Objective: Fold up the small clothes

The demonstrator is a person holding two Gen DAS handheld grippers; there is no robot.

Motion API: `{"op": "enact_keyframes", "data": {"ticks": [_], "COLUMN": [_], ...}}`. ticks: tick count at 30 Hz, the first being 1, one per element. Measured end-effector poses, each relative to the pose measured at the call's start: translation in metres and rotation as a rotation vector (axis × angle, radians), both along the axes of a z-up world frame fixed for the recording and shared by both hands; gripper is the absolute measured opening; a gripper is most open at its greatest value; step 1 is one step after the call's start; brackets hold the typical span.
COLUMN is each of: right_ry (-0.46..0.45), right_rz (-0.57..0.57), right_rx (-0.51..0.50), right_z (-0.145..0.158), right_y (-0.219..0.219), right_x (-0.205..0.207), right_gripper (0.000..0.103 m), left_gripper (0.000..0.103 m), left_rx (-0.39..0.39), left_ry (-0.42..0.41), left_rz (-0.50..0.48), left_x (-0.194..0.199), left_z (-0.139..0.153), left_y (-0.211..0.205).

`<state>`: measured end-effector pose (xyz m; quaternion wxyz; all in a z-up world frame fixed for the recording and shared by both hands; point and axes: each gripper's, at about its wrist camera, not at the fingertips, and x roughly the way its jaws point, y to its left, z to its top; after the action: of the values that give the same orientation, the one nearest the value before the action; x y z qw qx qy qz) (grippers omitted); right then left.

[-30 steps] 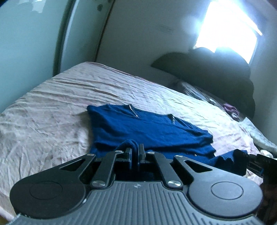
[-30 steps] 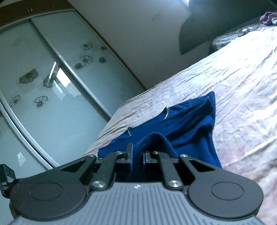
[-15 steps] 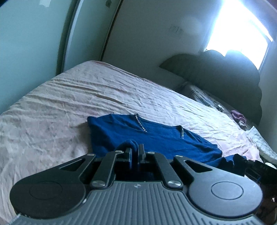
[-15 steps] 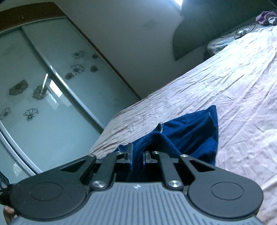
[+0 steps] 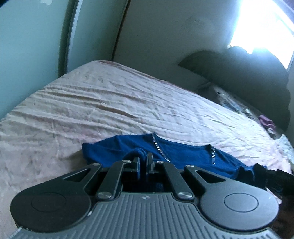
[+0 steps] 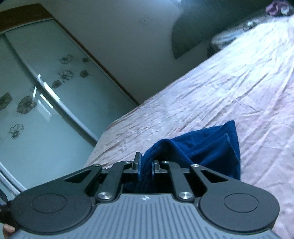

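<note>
Seen from the left wrist, the left gripper (image 5: 143, 161) is pinching a bunched fold of a blue top (image 5: 185, 156), its two fingers (image 5: 136, 162) pressed nearly together with the knit fabric bulging up between them. The rest of the garment is lying spread across a wrinkled pink bedsheet (image 5: 114, 110), a silvery studded trim (image 5: 159, 147) running along its neckline. At the lower right edge of this view, the other gripper's dark body is showing against the garment's far end. A dark headboard (image 5: 238, 73) is standing behind the bed beneath a glaring window (image 5: 261, 23), and patterned pillows (image 5: 229, 104) are lying at its foot.

Seen from the right wrist, the right gripper (image 6: 146, 164) is clamping a thicker gather of the same blue top (image 6: 211, 147), the cloth filling the narrow gap between its jaws. From the grip the fabric is rising into a ridge and draping down onto the pink sheet (image 6: 220, 95) just ahead and to the right. Frosted sliding wardrobe doors (image 6: 46, 103) printed with flowers are filling the left side, and a purple item (image 6: 275, 7) is sitting near the pillows at the top right corner.
</note>
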<state>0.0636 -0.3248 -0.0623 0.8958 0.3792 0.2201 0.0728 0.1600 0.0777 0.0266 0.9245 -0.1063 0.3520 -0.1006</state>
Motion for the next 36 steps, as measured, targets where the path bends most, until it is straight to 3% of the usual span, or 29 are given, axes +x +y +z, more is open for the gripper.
{"op": "enact_keyframes", "data": {"ticks": [4, 5, 7, 9, 10, 11, 12, 14, 16, 18, 19, 20, 22, 23, 28, 33, 36], "right_ry": [0.06, 0.076, 0.123, 0.155, 0.159, 0.157, 0.154, 0.134, 0.101, 0.117, 0.127, 0.132, 0.148, 0.142, 0.096, 0.071, 0.116], "right_rz": [0.007, 0.005, 0.019, 0.029, 0.038, 0.049, 0.06, 0.088, 0.136, 0.165, 0.171, 0.181, 0.19, 0.189, 0.167, 0.077, -0.013], "right_rx": [-0.008, -0.014, -0.028, -0.039, -0.042, -0.043, -0.041, -0.018, 0.002, -0.03, -0.053, -0.069, -0.072, -0.061, -0.028, 0.011, -0.02], "right_z": [-0.015, -0.018, -0.024, -0.027, -0.027, -0.026, -0.024, -0.021, -0.019, -0.017, -0.017, -0.018, -0.019, -0.02, -0.014, -0.011, -0.016], "right_y": [-0.002, -0.002, 0.0, 0.002, 0.003, 0.003, 0.003, 0.001, 0.003, 0.008, 0.011, 0.013, 0.015, 0.014, 0.003, -0.008, -0.012], "right_x": [0.027, 0.031, 0.04, 0.041, 0.039, 0.037, 0.033, 0.024, 0.015, 0.016, 0.017, 0.018, 0.023, 0.024, 0.038, 0.07, 0.086], "right_gripper": [0.011, 0.011, 0.011, 0.013, 0.014, 0.019, 0.024, 0.056, 0.064, 0.063, 0.06, 0.045, 0.018, 0.017, 0.015, 0.015, 0.021], "left_gripper": [0.005, 0.014, 0.016, 0.028, 0.041, 0.055, 0.06, 0.067, 0.068, 0.067, 0.061, 0.04, 0.01, 0.007, 0.007, 0.009, 0.037], "left_rx": [0.017, 0.014, -0.001, -0.041, -0.06, -0.081, -0.099, -0.154, -0.202, -0.241, -0.252, -0.252, -0.231, -0.225, -0.18, -0.205, -0.146], "left_ry": [0.052, 0.074, 0.11, 0.141, 0.145, 0.147, 0.15, 0.164, 0.193, 0.238, 0.259, 0.277, 0.3, 0.3, 0.211, 0.123, 0.057], "left_rz": [0.022, 0.022, 0.02, 0.024, 0.021, 0.017, 0.013, -0.008, -0.039, -0.068, -0.083, -0.096, -0.115, -0.113, -0.072, 0.029, 0.162], "left_x": [0.025, 0.03, 0.034, 0.031, 0.028, 0.024, 0.02, 0.011, 0.008, 0.009, 0.01, 0.011, 0.014, 0.015, 0.024, 0.055, 0.072], "left_z": [-0.019, -0.024, -0.03, -0.033, -0.034, -0.033, -0.033, -0.033, -0.035, -0.042, -0.045, -0.049, -0.053, -0.053, -0.038, -0.026, -0.024], "left_y": [-0.003, -0.003, 0.001, 0.008, 0.011, 0.015, 0.018, 0.023, 0.023, 0.018, 0.014, 0.009, 0.002, 0.001, 0.001, 0.007, 0.009]}}
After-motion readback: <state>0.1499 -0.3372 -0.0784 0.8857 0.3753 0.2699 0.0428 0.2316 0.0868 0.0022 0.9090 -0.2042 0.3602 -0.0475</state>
